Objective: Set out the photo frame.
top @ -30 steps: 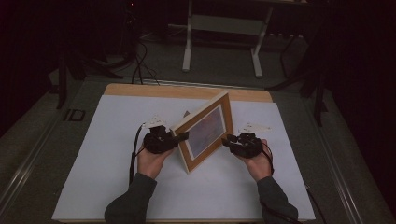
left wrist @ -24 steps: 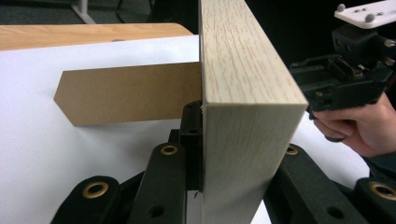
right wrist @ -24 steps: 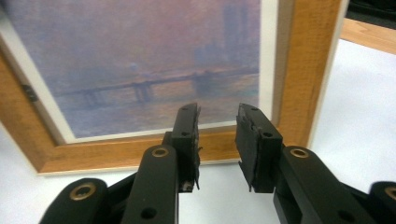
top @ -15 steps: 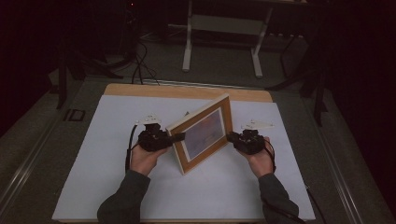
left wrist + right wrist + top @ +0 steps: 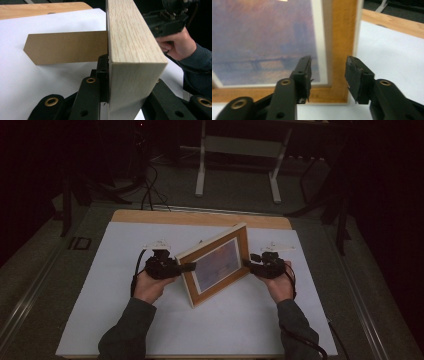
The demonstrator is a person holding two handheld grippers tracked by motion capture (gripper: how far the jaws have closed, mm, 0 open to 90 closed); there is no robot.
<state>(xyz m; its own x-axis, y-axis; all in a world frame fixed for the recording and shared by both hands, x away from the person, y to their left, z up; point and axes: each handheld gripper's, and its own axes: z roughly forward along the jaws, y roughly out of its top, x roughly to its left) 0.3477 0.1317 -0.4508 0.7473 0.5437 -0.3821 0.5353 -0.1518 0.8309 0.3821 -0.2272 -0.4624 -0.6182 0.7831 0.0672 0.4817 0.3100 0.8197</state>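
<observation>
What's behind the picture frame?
Behind the picture frame a brown cardboard stand sticks out over the white sheet. The left tongs grip the frame's edge. The rest of the back is hidden.

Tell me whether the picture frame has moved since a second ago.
Yes, slightly. The picture frame now stands a little nearer the wooden strip at the table's far edge; its angle looks much the same.

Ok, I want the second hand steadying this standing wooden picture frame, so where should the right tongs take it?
On the light wooden picture frame, grip its near vertical side bar, coming in edge-on from the right tongs' side. The frame stands tilted on its brown cardboard back strut; the left tongs already clamp the opposite edge.
</observation>
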